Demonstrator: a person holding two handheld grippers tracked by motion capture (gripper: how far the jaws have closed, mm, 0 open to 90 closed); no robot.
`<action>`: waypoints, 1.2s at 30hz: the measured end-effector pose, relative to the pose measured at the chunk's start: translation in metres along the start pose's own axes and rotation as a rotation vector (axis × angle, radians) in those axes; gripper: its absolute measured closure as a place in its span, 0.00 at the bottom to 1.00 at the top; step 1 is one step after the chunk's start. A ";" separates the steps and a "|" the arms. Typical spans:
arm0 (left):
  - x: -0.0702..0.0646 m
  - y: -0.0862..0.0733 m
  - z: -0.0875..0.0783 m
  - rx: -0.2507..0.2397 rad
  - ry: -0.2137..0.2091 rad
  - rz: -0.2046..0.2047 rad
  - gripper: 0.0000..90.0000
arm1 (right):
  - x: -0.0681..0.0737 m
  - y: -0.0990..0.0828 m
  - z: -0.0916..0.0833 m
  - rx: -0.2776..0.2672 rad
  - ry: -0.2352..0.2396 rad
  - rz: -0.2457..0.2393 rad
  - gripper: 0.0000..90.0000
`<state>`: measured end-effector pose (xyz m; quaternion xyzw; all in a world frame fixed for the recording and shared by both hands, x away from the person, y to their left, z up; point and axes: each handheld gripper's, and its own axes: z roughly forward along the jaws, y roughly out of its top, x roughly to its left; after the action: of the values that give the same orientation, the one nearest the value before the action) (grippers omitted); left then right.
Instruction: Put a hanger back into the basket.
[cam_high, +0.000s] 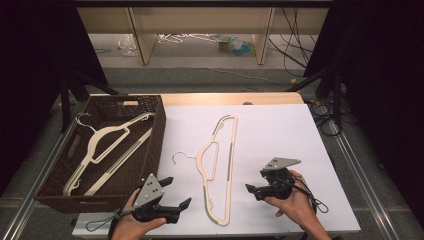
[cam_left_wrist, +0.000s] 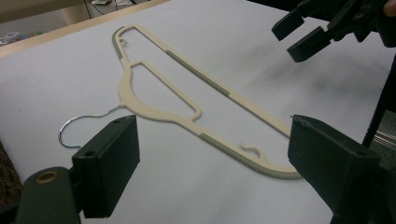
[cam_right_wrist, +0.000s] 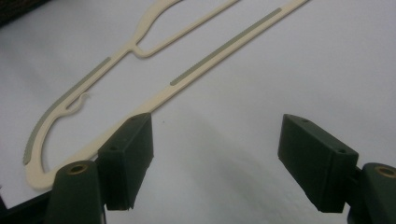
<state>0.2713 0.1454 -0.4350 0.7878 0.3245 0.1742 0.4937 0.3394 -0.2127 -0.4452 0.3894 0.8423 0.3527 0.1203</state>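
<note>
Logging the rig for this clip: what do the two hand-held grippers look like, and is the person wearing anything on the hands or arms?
Both the left gripper and the right gripper are black with two blocky jaws, a grey three-cornered plate with small holes on top and a thin black cable trailing off. The hands and forearms are bare; no gloves or sleeves are visible.
</note>
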 end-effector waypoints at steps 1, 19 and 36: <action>0.000 0.000 0.000 0.002 -0.003 0.005 0.19 | 0.000 0.000 0.000 0.000 0.000 0.000 0.30; -0.001 -0.005 0.004 0.034 -0.024 0.009 0.19 | 0.022 0.037 0.072 0.169 -0.054 0.007 0.25; 0.002 -0.007 0.004 0.044 -0.025 0.005 0.19 | 0.025 0.048 0.091 0.273 -0.073 -0.035 0.24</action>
<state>0.2725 0.1460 -0.4429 0.8015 0.3200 0.1585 0.4796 0.3931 -0.1272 -0.4760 0.3998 0.8842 0.2183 0.1029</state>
